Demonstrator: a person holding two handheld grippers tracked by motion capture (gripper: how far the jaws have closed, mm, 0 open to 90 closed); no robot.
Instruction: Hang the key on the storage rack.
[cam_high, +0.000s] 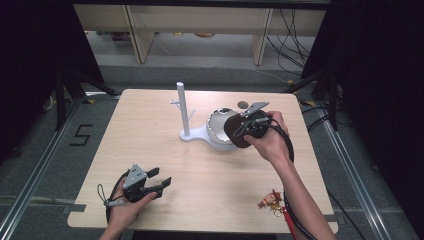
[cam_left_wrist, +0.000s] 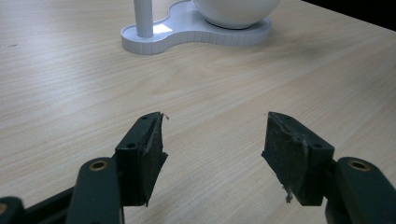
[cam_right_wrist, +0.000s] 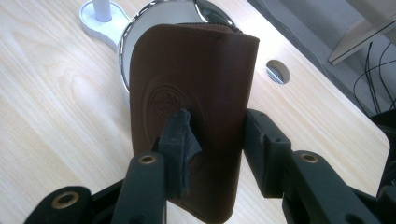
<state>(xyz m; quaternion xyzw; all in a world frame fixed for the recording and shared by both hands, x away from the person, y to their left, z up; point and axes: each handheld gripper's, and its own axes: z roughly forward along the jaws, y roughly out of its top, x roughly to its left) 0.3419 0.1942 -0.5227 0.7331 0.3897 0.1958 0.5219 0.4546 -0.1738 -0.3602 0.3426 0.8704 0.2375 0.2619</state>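
Observation:
A brown leather pouch (cam_high: 234, 132) hangs above the table, with my right gripper (cam_high: 241, 127) shut on it. In the right gripper view the pouch (cam_right_wrist: 187, 84) stands upright between the jaws of my right gripper (cam_right_wrist: 217, 135), its embossed face towards the camera. It is held over the rim of a white bowl (cam_high: 218, 128) with a shiny inside. That bowl sits on a white stand (cam_high: 196, 135) with an upright post (cam_high: 181, 107). My left gripper (cam_high: 161, 178) rests near the front left of the table, open and holding nothing, as the left gripper view (cam_left_wrist: 212, 140) confirms.
A small figure keychain (cam_high: 271, 200) lies near the table's front right edge. A round cable hole (cam_high: 243, 104) is in the tabletop (cam_high: 150, 150) behind the bowl. Bare wood lies between my left gripper and the stand (cam_left_wrist: 187, 32).

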